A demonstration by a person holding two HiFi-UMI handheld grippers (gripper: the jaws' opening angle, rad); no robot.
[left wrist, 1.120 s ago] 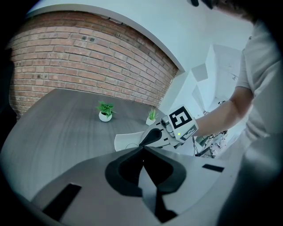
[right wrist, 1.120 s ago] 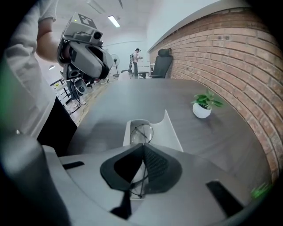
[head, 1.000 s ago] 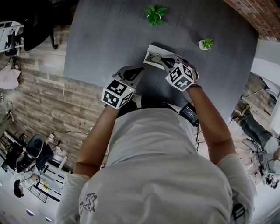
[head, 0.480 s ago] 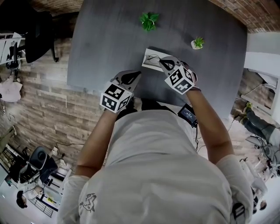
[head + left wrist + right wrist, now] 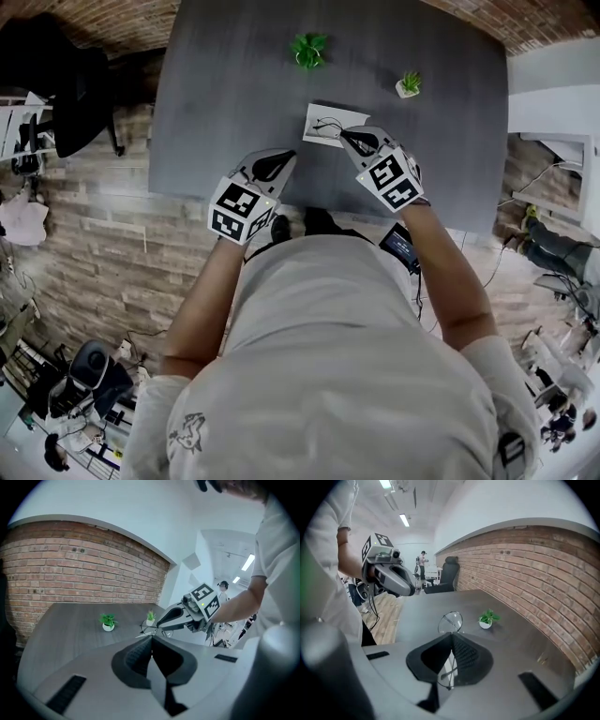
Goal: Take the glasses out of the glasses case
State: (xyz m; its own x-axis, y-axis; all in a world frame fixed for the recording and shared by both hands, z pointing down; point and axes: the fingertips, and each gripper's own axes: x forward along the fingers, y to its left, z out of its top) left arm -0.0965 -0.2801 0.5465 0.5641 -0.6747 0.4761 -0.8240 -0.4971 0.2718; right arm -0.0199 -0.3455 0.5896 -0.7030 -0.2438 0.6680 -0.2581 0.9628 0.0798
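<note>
A white glasses case (image 5: pixel 354 118) lies open on the dark grey table (image 5: pixel 234 84). My right gripper (image 5: pixel 345 138) hangs over the case's near edge, shut on the thin-framed glasses (image 5: pixel 450 622). One round lens stands just past the closed jaws and a temple runs back between them. In the left gripper view the glasses (image 5: pixel 149 630) hang from the right gripper (image 5: pixel 161 620) above the table. My left gripper (image 5: pixel 286 156) floats over the table's near edge, left of the case, shut and empty (image 5: pixel 151 638).
Two small potted plants stand beyond the case, one larger (image 5: pixel 307 49) and one in a white pot (image 5: pixel 408 85). A black office chair (image 5: pixel 75 84) stands off the table's left side. A brick wall runs behind the table.
Both grippers have risen above the table, the right one further, carrying the glasses up with it. Both sets of jaws stayed shut.
</note>
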